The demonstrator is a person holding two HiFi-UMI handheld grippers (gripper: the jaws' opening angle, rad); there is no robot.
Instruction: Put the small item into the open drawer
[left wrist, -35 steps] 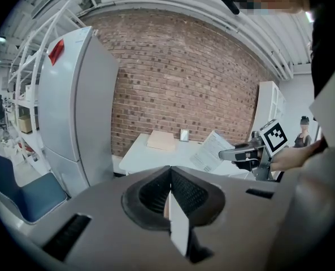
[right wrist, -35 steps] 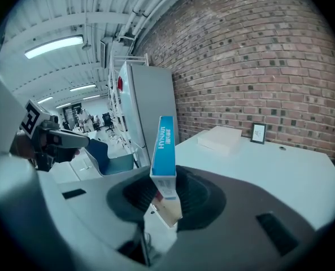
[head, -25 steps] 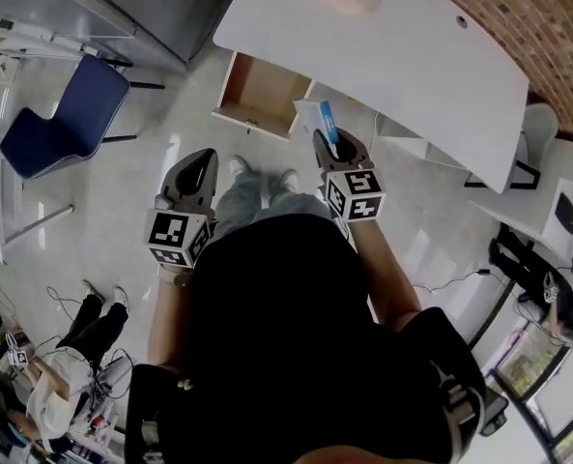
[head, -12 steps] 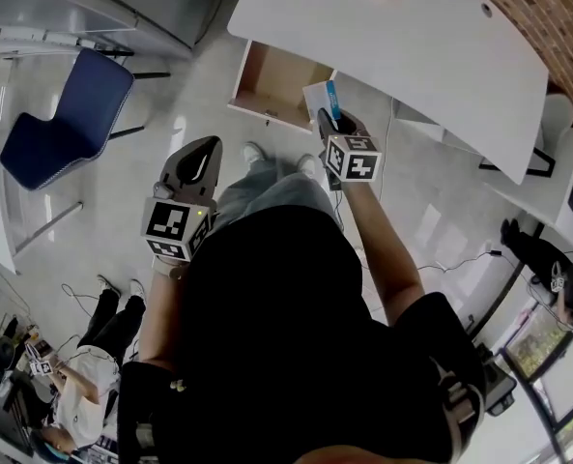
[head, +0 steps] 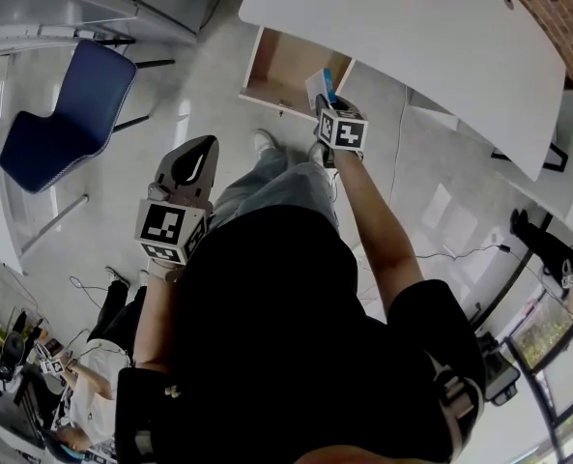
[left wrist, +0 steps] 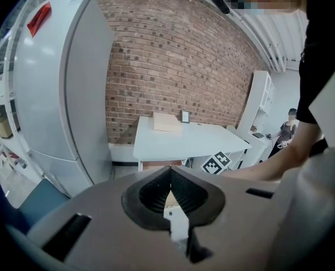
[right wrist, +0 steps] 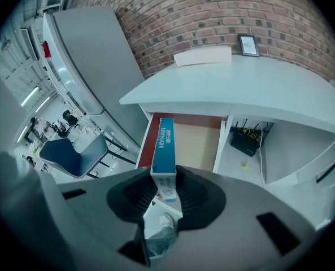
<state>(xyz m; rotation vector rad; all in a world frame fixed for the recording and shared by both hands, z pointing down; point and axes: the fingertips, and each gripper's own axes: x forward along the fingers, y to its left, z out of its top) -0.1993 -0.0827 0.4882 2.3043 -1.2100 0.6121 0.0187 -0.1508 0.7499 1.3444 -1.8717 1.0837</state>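
Note:
A small white and blue box (right wrist: 163, 151) stands upright between the pads of my right gripper (right wrist: 166, 189), which is shut on it. In the head view the same box (head: 322, 87) sits just over the near edge of the open wooden drawer (head: 286, 71), with the right gripper (head: 330, 107) behind it. The drawer (right wrist: 194, 139) hangs pulled out under the white desk (right wrist: 240, 89) and looks bare inside. My left gripper (head: 193, 159) is held lower and to the left, away from the drawer. Its jaws (left wrist: 170, 193) are shut with nothing in them.
A blue chair (head: 59, 114) stands on the floor to the left of the drawer. A grey cabinet (right wrist: 91, 61) rises beside the desk. A flat box (right wrist: 204, 55) and a small frame (right wrist: 247, 44) rest on the desk top. Cables and a black device (right wrist: 246, 140) lie under the desk.
The right gripper has carried the box forward, from short of the drawer to its near edge. The left gripper has stayed about where it was.

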